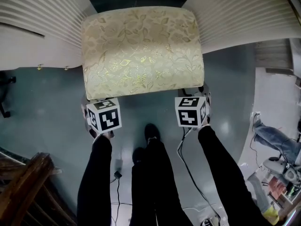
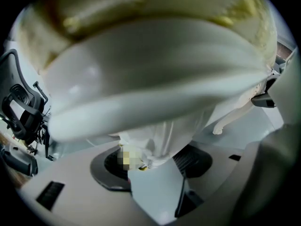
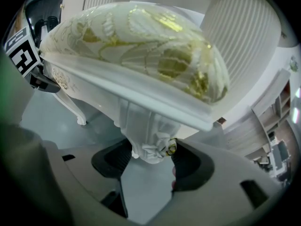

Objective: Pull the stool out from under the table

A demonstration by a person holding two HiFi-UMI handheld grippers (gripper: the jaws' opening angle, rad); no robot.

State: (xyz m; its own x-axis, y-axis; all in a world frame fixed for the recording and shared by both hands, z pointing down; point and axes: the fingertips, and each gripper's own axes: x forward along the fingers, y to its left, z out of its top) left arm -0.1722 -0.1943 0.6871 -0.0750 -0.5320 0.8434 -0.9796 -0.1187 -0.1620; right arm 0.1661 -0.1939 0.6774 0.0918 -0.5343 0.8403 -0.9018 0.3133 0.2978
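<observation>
The stool [image 1: 142, 51] has a cream cushion with a gold leaf pattern and white carved legs. It stands on the floor between the table's two white fluted sides, with its far edge at the dark gap under the table. My left gripper [image 2: 151, 160] is at the stool's near left corner, shut on the carved top of that leg [image 2: 160, 138]. At the near right corner my right gripper [image 3: 146, 157] is shut on the other front leg [image 3: 148, 135]. In the head view only the marker cubes [image 1: 104, 116] [image 1: 192, 111] show; the stool's edge hides the jaws.
The table's fluted sides [image 1: 42, 13] [image 1: 240, 13] flank the stool closely. The holder's black-clad legs [image 1: 150, 173] and cables [image 1: 188, 168] are just behind the grippers. Dark wooden furniture [image 1: 23, 185] stands at the lower left. Another person [image 1: 277, 142] sits at the right.
</observation>
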